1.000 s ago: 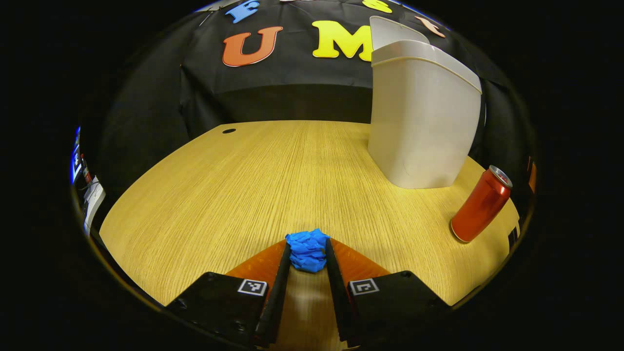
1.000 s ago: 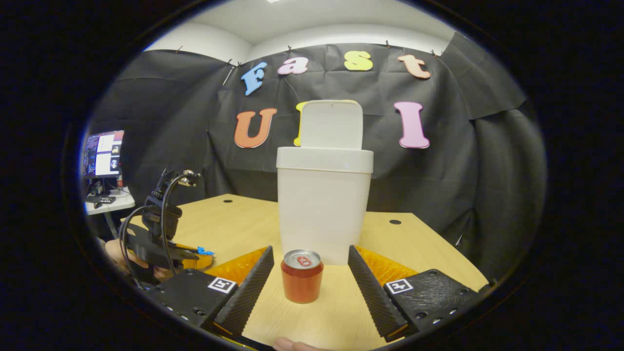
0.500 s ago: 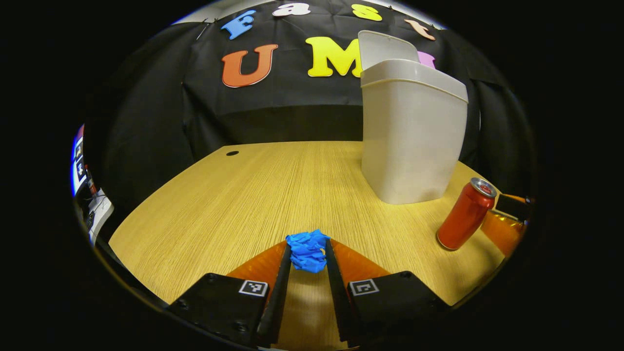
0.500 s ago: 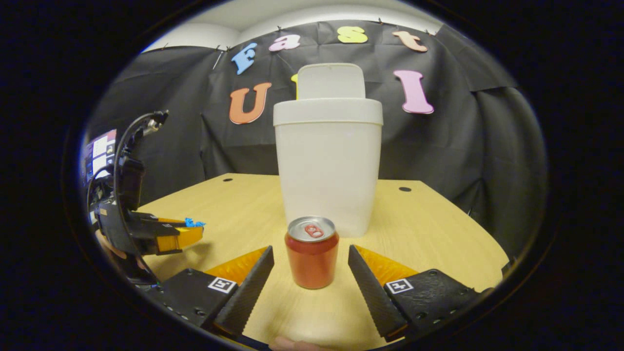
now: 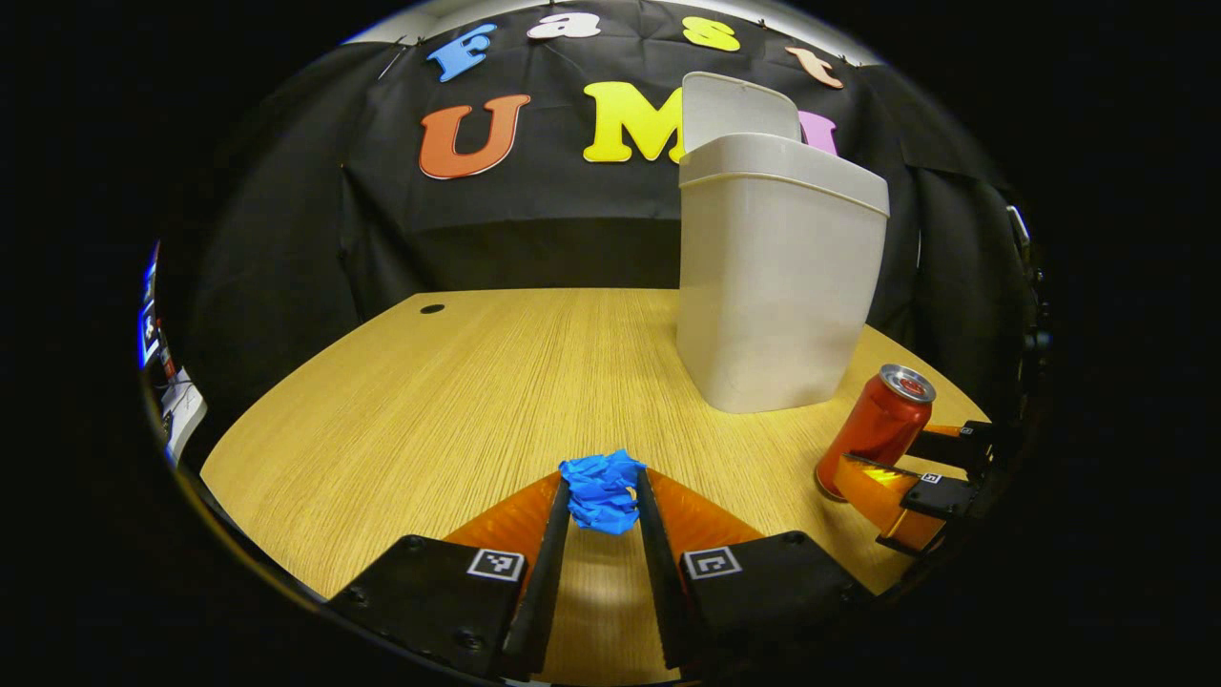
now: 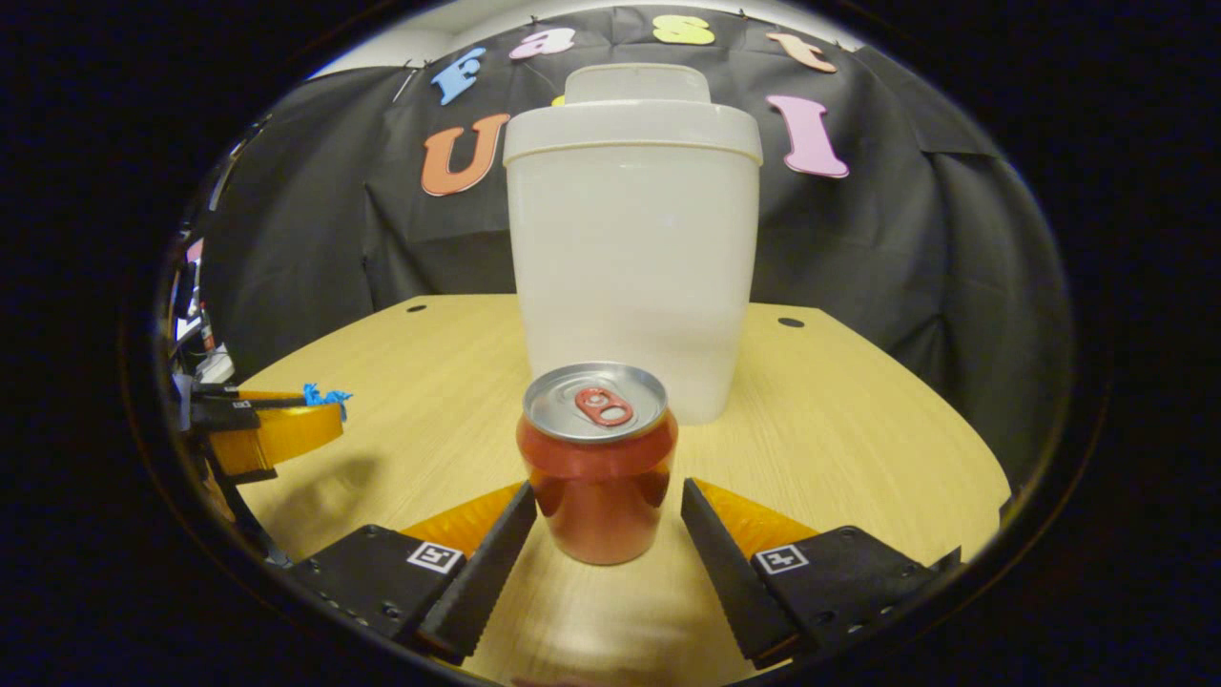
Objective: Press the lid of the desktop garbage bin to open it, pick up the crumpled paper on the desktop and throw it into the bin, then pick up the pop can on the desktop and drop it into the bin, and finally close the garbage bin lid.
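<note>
A crumpled ball of blue paper (image 5: 601, 490) is pinched between the two fingers of the left hand-held gripper (image 5: 603, 498), near the front edge of a light wooden surface (image 5: 458, 401). In the right gripper view this paper (image 6: 324, 395) shows at the tip of the left hand-held gripper (image 6: 277, 425), at the far left and lifted above the wood. A white bin (image 6: 631, 248) stands upright toward the far side of the surface, its lid (image 6: 637, 84) raised behind the rim. Just in front of the bin stands a red can (image 6: 598, 463), upright with its pull tab on top. The right hand-held gripper (image 6: 610, 534) is spread wide, one finger on each side of the can, neither clearly touching it. In the left gripper view the can (image 5: 876, 429) sits at the right, just beside the bin (image 5: 775, 277), with the right hand-held gripper (image 5: 906, 468) around it.
</note>
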`<state>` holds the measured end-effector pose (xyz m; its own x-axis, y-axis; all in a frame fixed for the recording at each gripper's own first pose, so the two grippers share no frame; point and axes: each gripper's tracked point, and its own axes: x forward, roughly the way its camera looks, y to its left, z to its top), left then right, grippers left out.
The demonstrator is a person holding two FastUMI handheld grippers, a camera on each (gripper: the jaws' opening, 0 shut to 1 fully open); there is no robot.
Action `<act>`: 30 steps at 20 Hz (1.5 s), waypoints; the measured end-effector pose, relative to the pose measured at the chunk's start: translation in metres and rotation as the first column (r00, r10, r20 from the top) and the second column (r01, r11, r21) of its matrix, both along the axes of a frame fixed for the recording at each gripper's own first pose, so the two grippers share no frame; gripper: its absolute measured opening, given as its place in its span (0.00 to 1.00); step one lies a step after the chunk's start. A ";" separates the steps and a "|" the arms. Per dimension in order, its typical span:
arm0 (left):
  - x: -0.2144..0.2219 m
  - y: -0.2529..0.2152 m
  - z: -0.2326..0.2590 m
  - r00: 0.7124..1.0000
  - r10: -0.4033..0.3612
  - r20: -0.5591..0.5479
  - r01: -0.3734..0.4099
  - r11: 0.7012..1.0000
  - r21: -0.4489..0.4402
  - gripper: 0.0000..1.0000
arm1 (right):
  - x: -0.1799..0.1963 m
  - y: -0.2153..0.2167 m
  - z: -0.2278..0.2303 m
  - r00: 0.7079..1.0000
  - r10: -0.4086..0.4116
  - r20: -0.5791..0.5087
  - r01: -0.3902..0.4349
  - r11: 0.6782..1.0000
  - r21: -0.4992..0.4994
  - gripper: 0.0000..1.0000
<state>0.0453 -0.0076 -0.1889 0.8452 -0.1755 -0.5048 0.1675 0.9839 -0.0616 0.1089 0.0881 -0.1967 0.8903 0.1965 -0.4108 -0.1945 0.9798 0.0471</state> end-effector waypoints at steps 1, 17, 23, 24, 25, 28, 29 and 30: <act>-0.001 0.001 -0.002 1.000 0.001 -0.005 -0.001 1.000 -0.002 0.46 | 0.002 -0.002 0.003 1.000 -0.016 0.005 0.016 1.000 0.006 0.90; -0.014 -0.002 0.071 0.991 0.047 0.128 -0.046 0.999 -0.011 0.46 | -0.054 -0.048 0.127 0.974 -0.006 0.226 -0.004 0.999 0.044 0.80; -0.014 -0.018 0.159 0.961 0.039 0.273 -0.048 0.998 0.028 0.46 | -0.091 -0.065 0.181 0.941 0.013 0.338 -0.035 0.998 0.057 0.80; -0.012 -0.026 0.173 0.955 0.026 0.296 -0.035 0.999 0.024 0.46 | -0.098 -0.068 0.189 0.933 0.013 0.359 -0.037 0.997 0.062 0.80; -0.012 -0.033 0.186 0.948 0.019 0.318 -0.026 1.000 0.017 0.46 | -0.103 -0.072 0.197 0.926 0.014 0.378 -0.040 0.997 0.062 0.80; -0.004 -0.046 0.219 0.927 0.023 0.375 -0.023 1.000 -0.006 0.46 | -0.114 -0.080 0.207 0.915 0.013 0.402 -0.052 0.995 0.085 0.80; 0.000 -0.051 0.229 0.921 0.025 0.390 -0.023 1.000 -0.008 0.46 | -0.116 -0.082 0.210 0.914 0.012 0.406 -0.056 0.994 0.096 0.80; 0.006 -0.057 0.240 0.912 0.018 0.410 -0.015 1.000 -0.012 0.46 | -0.117 -0.086 0.212 0.912 0.007 0.410 -0.055 0.993 0.104 0.80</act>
